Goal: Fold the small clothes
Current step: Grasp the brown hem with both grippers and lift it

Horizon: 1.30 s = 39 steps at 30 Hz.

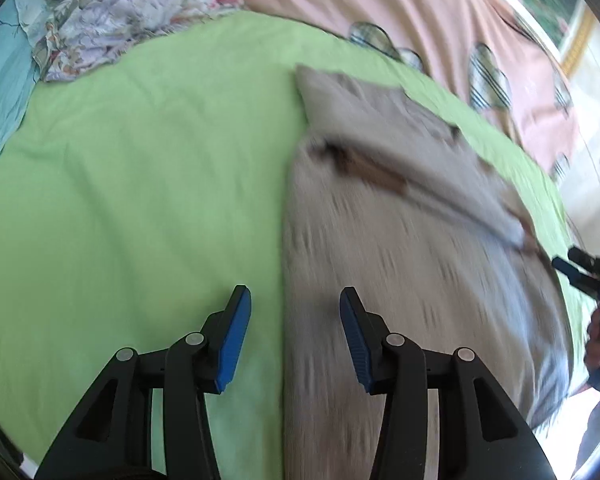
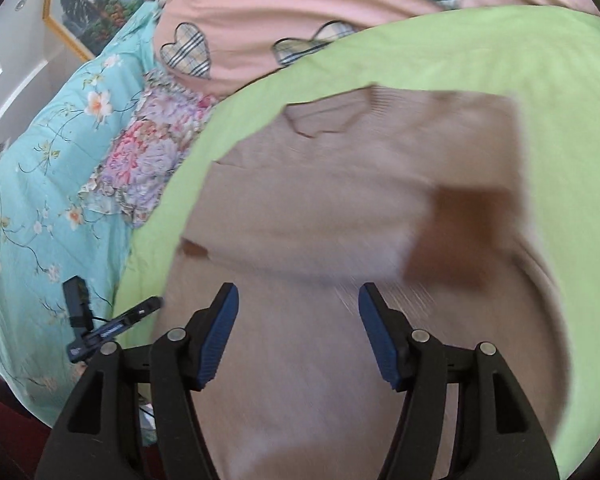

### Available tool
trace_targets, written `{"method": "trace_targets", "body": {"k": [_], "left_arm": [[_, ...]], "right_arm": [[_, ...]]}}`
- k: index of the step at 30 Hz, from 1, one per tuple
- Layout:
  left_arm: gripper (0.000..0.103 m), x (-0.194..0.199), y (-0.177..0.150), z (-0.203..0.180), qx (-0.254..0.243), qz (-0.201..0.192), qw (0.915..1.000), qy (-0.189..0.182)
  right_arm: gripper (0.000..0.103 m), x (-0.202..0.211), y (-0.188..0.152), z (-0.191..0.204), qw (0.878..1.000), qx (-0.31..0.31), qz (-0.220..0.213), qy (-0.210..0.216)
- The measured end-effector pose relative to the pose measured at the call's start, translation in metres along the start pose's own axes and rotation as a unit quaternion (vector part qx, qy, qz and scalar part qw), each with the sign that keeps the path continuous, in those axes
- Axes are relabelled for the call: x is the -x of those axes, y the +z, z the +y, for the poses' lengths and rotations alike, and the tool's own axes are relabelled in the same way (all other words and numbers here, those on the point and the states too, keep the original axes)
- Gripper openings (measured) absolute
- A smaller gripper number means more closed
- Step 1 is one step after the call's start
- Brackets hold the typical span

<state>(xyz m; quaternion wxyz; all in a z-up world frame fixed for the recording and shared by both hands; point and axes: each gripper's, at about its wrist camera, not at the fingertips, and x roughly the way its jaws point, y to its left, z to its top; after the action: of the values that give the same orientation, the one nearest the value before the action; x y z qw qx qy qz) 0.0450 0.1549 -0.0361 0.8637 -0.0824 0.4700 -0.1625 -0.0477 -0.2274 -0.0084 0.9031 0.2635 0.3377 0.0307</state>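
Beige knit sweater with brown patches [image 2: 340, 184] spread flat on the lime-green bedsheet [image 1: 132, 168] — neckline toward the pink heart-print quilt [image 2: 260, 12], long axis running back toward the near edge. Left gripper [image 1: 294, 320] and right gripper [image 2: 298, 320] both wide open, empty — poised above the hem.

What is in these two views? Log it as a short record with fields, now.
garment: beige knit sweater, brown patches, partly folded, blurred
surface: green sheet
left gripper: open, holding nothing, above the sweater's edge
right gripper: open, holding nothing, above the sweater
behind: pink heart-print cover, floral cloth, turquoise floral bedding
wall: framed picture
contact with sweater: cannot tell
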Motion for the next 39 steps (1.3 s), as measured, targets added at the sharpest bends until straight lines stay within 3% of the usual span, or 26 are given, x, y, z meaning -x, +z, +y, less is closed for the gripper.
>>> {"method": "trace_targets", "body": {"k": [8,15,21,26,29,32,33,34,35,36,37,39], "left_arm": [[0.052,0.038,-0.066,-0.008,-0.056,0.040,0.9971,-0.034],[0.055,0.046,-0.107,-0.014,-0.091,0.061,0.9923,-0.059],[0.057,0.039,-0.127,-0.011,-0.105,0.108,0.9831,-0.104],[0.054,0.018,-0.139,-0.016,-0.122,0.154,0.9720,-0.130],[0.052,0.013,-0.141,-0.019,-0.128,0.159,0.9692,-0.138],[0.045,0.012,-0.142,-0.018,-0.134,0.156,0.9691,-0.137],[0.036,0.011,-0.142,-0.019,-0.135,0.153,0.9698,-0.133],[0.030,0.010,-0.143,-0.019,-0.136,0.151,0.9709,-0.127],[0.015,0.010,-0.143,-0.020,-0.135,0.149,0.9716,-0.124],[0.010,0.011,-0.144,-0.019,-0.136,0.148,0.9717,-0.125],[0.010,0.013,-0.143,-0.021,-0.139,0.141,0.9723,-0.124],[0.007,0.020,-0.144,-0.023,-0.155,0.127,0.9717,-0.125]], "right_arm": [[0.065,0.059,-0.058,-0.011,1.000,-0.004,-0.023,0.010],[0.065,0.092,-0.105,-0.020,0.999,0.024,-0.008,0.028],[0.065,0.119,-0.145,-0.018,0.998,0.046,0.030,0.037],[0.065,0.124,-0.180,-0.029,0.996,0.044,0.077,0.013],[0.065,0.117,-0.191,-0.046,0.996,0.012,0.086,-0.008],[0.065,0.101,-0.199,-0.061,0.996,-0.030,0.081,0.001],[0.063,0.094,-0.201,-0.064,0.996,-0.038,0.082,0.000],[0.054,0.086,-0.203,-0.064,0.996,-0.040,0.083,-0.004],[0.047,0.080,-0.204,-0.064,0.996,-0.040,0.081,-0.008],[0.030,0.073,-0.204,-0.061,0.996,-0.038,0.080,-0.006],[0.019,0.071,-0.205,-0.058,0.996,-0.032,0.081,-0.004],[0.010,0.068,-0.206,-0.046,0.996,-0.001,0.093,-0.002]]}}
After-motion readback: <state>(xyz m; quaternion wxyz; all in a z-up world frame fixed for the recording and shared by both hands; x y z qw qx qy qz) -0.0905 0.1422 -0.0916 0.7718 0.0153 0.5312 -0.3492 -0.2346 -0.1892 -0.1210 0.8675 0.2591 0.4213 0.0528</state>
